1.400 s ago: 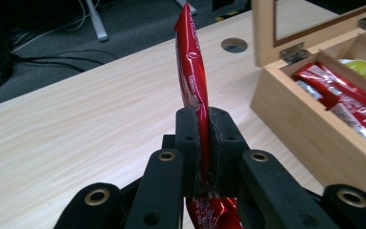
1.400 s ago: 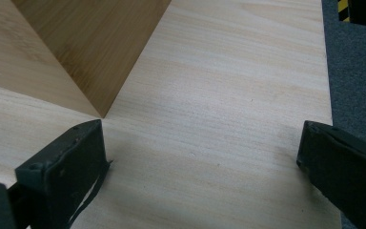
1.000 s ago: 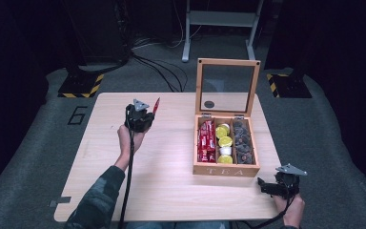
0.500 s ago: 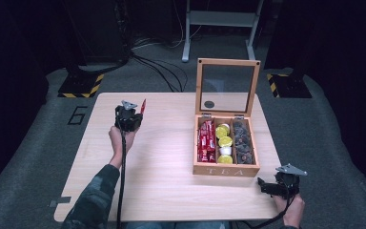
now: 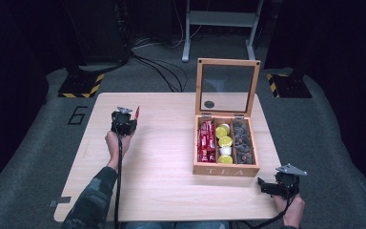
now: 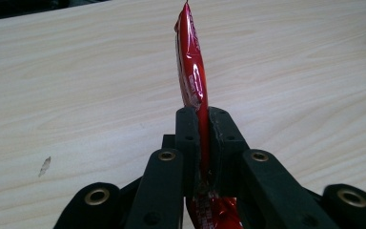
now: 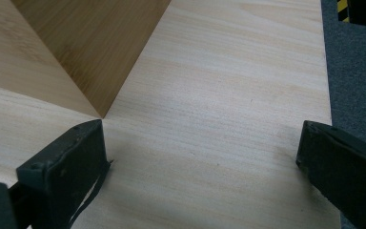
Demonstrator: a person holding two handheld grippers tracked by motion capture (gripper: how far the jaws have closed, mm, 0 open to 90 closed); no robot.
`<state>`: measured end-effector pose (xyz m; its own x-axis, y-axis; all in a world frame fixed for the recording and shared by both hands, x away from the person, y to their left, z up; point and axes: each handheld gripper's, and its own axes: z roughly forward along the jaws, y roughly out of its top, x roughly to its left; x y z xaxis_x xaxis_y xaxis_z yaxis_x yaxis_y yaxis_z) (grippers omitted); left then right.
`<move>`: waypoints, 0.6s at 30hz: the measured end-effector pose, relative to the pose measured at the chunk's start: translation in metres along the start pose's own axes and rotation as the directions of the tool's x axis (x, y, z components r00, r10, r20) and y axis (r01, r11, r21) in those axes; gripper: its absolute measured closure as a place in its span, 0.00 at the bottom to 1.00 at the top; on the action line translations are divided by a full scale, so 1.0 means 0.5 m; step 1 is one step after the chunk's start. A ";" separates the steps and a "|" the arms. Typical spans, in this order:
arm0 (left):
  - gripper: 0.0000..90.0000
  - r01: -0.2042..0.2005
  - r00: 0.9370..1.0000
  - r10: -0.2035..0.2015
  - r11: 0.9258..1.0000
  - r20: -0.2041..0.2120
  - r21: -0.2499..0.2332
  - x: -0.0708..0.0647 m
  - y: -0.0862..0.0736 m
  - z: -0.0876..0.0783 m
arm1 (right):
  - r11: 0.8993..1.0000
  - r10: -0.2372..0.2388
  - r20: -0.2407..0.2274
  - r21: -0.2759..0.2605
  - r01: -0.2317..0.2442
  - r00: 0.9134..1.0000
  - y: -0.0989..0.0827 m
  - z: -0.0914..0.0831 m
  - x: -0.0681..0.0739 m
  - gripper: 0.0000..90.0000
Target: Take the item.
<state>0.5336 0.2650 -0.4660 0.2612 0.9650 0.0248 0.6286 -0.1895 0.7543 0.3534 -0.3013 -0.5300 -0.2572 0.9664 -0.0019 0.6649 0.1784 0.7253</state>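
Observation:
My left gripper point(image 5: 129, 117) hangs over the left part of the wooden table point(image 5: 162, 191), shut on a red foil packet point(image 5: 136, 113). In the left gripper view the jaws point(image 6: 200, 138) pinch the packet's lower part, and its upper end point(image 6: 190, 71) sticks out past the tips over the bare table top. An open wooden tea box point(image 5: 226, 169) stands to the right. It holds red packets point(image 5: 206, 142), yellow-lidded cups point(image 5: 224, 141) and dark pods point(image 5: 244, 143). My right gripper point(image 5: 263, 185) rests at the table's near right corner, open and holding nothing point(image 7: 205, 157), beside the box's corner point(image 7: 90, 47).
The box's glass lid point(image 5: 228, 86) stands upright at its back. The table's right edge point(image 7: 326, 71) runs close to my right gripper, with grey carpet beyond. Black cables point(image 5: 157, 67) and a stand base point(image 5: 219, 19) lie on the floor behind the table.
My left gripper has moved left and lower toward the table, still carrying the red packet. The right gripper has stayed where it was.

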 end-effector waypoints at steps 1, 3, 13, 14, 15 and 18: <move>0.92 0.009 1.000 -0.009 1.000 -0.002 0.004 0.004 -0.004 0.005 | 1.000 0.003 0.000 0.001 -0.003 1.000 0.000 0.000 0.001 0.03; 0.93 0.008 1.000 -0.008 1.000 -0.010 0.010 0.006 -0.006 0.009 | 1.000 0.000 0.000 0.000 0.000 1.000 0.000 0.000 0.000 0.03; 0.92 0.044 0.998 -0.042 0.998 -0.043 0.053 0.020 -0.041 0.048 | 1.000 0.004 0.000 0.002 -0.004 1.000 0.000 -0.001 0.001 0.03; 0.92 0.046 0.998 -0.044 0.998 -0.046 0.052 0.022 -0.044 0.052 | 1.000 0.004 0.000 0.002 -0.004 1.000 0.000 0.000 0.001 0.03; 0.92 0.049 0.998 -0.046 0.997 -0.049 0.060 0.024 -0.045 0.054 | 1.000 0.005 0.000 0.002 -0.005 1.000 0.000 0.000 0.001 0.03; 0.92 0.053 0.997 -0.049 0.996 -0.055 0.078 0.029 -0.050 0.060 | 1.000 -0.001 -0.001 0.000 0.001 1.000 0.000 0.000 0.000 0.03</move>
<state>0.5435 0.2781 -0.5039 0.1892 0.9816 0.0243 0.6967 -0.1516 0.7012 0.3534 -0.3013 -0.5300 -0.2581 0.9661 -0.0017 0.6646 0.1788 0.7254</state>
